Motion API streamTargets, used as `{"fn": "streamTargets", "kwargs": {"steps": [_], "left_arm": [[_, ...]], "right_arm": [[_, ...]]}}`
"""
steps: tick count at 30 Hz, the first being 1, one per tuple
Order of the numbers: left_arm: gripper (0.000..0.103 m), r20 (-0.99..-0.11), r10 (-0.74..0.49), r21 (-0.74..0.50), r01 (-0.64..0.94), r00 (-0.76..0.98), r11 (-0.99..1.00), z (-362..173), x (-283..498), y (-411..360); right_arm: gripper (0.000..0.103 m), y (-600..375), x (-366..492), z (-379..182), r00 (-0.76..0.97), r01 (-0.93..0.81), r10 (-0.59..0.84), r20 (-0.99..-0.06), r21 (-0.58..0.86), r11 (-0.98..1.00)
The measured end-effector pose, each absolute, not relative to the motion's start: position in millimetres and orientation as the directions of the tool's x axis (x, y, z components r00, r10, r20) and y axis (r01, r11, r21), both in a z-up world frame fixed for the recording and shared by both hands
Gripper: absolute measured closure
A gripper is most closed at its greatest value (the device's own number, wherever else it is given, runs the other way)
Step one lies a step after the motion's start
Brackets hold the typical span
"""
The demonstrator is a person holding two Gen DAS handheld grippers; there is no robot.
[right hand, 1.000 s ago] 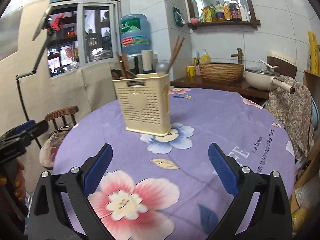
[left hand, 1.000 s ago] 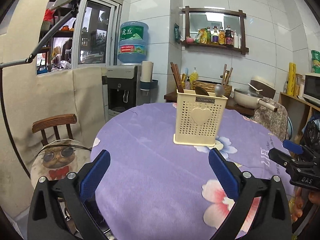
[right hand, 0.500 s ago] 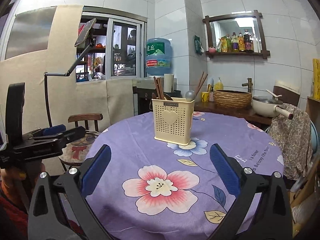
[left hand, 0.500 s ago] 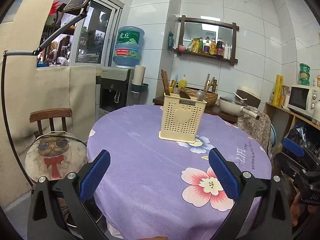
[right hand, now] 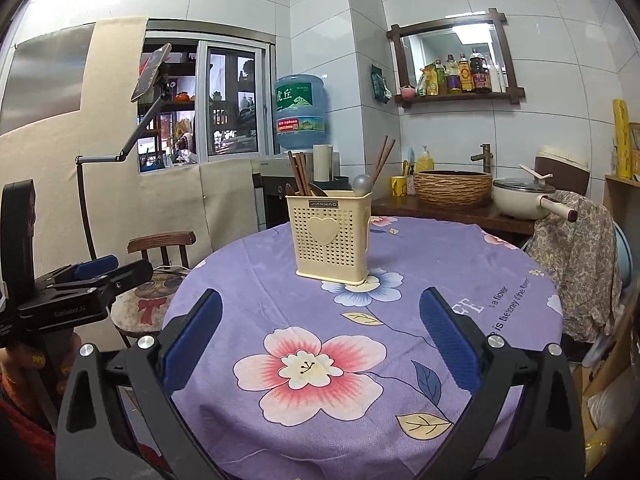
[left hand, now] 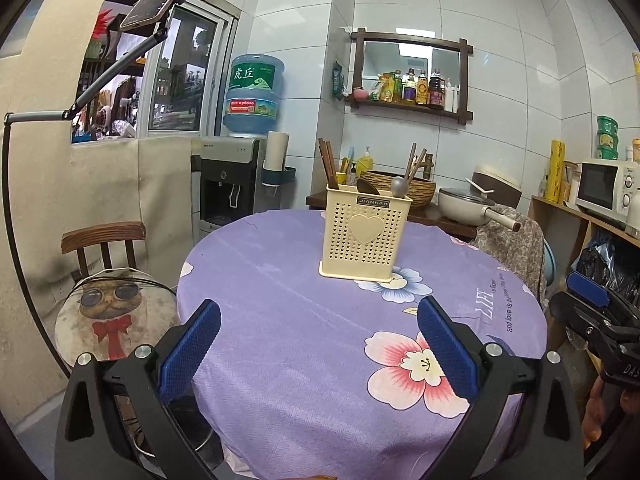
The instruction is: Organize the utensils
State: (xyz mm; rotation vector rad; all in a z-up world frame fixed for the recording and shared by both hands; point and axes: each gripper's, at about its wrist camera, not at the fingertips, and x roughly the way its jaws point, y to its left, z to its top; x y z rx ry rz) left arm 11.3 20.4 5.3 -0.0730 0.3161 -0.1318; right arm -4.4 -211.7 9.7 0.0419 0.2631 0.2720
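Note:
A cream perforated utensil holder (left hand: 366, 238) with a heart on its front stands upright on the round table's purple floral cloth (left hand: 304, 320). It holds brown chopsticks (left hand: 327, 164), a dark spoon (left hand: 368, 187) and a metal spoon (left hand: 399, 187). It also shows in the right wrist view (right hand: 331, 238). My left gripper (left hand: 318, 344) is open and empty, low at the table's near edge. My right gripper (right hand: 320, 340) is open and empty, also back from the holder. Each gripper shows at the side of the other's view.
A wooden chair with a cat cushion (left hand: 114, 312) stands left of the table. A cloth-draped chair (right hand: 576, 248) stands at the right. Behind are a water dispenser (left hand: 236, 184), a counter with a basket (right hand: 452, 188) and pot (right hand: 524, 198), and a phone stand (left hand: 24, 120).
Both grippers have pulled back and away from the holder, which now looks smaller and farther off. Both stay open and empty.

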Motion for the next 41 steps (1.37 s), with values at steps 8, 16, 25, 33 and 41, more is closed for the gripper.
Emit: {"fn": "streamTargets", "kwargs": {"steps": [8,16,25,33,41], "left_arm": [[0.006,-0.303,-0.142,-0.087,0.121,0.942,0.989,6.4,11.2,19.5],[0.006,-0.307,-0.143,-0.075,0.126,0.941,0.989,5.4,10.5,17.4],[0.006,-0.321,-0.146,-0.077,0.127,0.936,0.989,2.3,13.1,18.2],[0.006,-0.33,-0.139,-0.091,0.115,0.934,0.989,1.4,14.8,21.9],[0.006,-0.343,-0.135,-0.088,0.111,0.929,0.99,1.1,17.0,22.0]], "right_arm": [[0.006,-211.2,-5.6,9.0,0.931,-0.256,0.266,-0.251,0.071,0.964],[0.006,-211.0,-5.8,6.9,0.929,-0.255,0.265,-0.258,0.074,0.964],[0.006,-211.3,-3.9,5.6,0.926,-0.256,0.269,-0.266,0.08,0.963],[0.006,-214.1,-2.2,4.2,0.925,-0.256,0.269,-0.269,0.085,0.963],[0.006,-216.8,-1.1,2.3,0.925,-0.249,0.266,-0.272,0.095,0.964]]}}
